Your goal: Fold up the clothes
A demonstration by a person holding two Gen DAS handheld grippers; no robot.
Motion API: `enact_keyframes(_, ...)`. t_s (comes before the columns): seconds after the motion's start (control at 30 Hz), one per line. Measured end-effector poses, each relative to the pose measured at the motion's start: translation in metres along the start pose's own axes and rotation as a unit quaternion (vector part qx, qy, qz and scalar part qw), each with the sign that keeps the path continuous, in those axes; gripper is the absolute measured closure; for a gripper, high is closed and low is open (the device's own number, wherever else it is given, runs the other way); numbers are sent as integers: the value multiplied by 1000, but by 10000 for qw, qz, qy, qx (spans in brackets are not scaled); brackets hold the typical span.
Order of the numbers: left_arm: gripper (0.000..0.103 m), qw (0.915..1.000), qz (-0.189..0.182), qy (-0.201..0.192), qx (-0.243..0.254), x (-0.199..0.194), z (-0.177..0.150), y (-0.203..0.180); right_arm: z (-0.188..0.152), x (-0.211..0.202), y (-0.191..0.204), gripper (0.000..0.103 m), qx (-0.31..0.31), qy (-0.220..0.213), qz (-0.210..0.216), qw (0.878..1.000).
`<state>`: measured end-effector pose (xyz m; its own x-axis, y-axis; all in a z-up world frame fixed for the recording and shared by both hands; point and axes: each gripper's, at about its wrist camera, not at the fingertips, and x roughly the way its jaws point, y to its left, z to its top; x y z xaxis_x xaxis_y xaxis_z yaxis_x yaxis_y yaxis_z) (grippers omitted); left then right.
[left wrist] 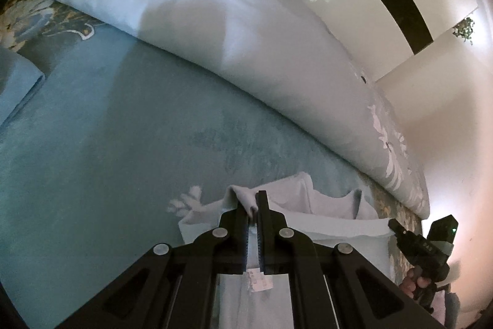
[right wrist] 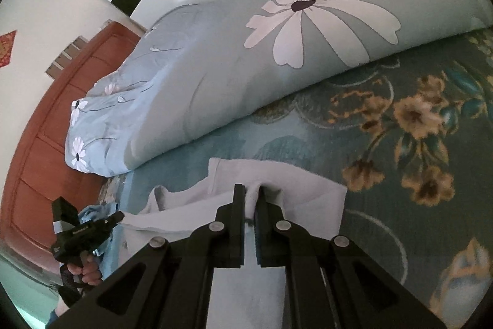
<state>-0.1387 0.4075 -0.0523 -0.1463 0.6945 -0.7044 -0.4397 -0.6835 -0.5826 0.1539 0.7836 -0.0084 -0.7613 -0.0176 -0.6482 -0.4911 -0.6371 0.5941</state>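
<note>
Left gripper (left wrist: pixel 254 202) pinched on a bunched edge of the pale blue garment (left wrist: pixel 332 205), fabric squeezed between nearly closed jaws. Right gripper (right wrist: pixel 252 193) likewise clamped on another fold of that garment (right wrist: pixel 295 187), cloth between its fingers. Garment lying on the teal floral bedspread (right wrist: pixel 400 144), beside the rolled daisy-print duvet (right wrist: pixel 246 58). Orange-brown wooden door (right wrist: pixel 46 125) behind.
</note>
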Motion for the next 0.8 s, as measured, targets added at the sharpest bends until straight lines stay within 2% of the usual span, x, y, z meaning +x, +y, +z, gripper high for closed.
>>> enact_keyframes(0.23, 98, 9998, 55, -108, -140, 5, 2, 3, 9, 10, 5, 98, -27, -23, -76, 10000)
enact_keyframes(0.33, 97, 9997, 134, 29, -188, 11, 0, 5, 10, 20, 6, 96, -141, 211, -274, 9993)
enact_keyframes(0.4, 97, 9997, 50, 49, -249, 10, 0, 7, 9, 29, 8, 96, -327, 427, -510, 9973)
enact_keyframes(0.5, 95, 9992, -76, 74, -374, 7, 0, 8, 7, 33, 4, 96, -327, 513, -600, 9963)
enact_keyframes(0.6, 84, 9979, -333, 37, -547, 1, 4, 9, 9, 30, 3, 96, -242, 439, -506, 9975)
enact_keyframes(0.63, 71, 9970, -457, -3, -619, -3, 5, 9, 11, 28, 4, 96, -215, 380, -435, 9981)
enact_keyframes(0.67, 56, 9954, -631, -88, -719, -8, 7, 11, 13, 24, 4, 94, -150, 283, -334, 9989)
enact_keyframes(0.7, 49, 9927, -820, -217, -852, -14, 7, 13, 15, 19, 4, 78, -60, 163, -214, 9996)
enact_keyframes(0.73, 36, 9895, -992, -355, -994, -20, 8, 16, 17, 14, 3, 65, 68, 5, -117, 9999)
enact_keyframes(0.77, 30, 9888, -1008, -408, -1022, -25, 8, 16, 19, 7, 0, 45, 221, -179, -36, 9996)
enact_keyframes(0.8, 30, 9903, -911, -400, -968, -29, 7, 16, 20, 2, -2, 43, 346, -292, 24, 9990)
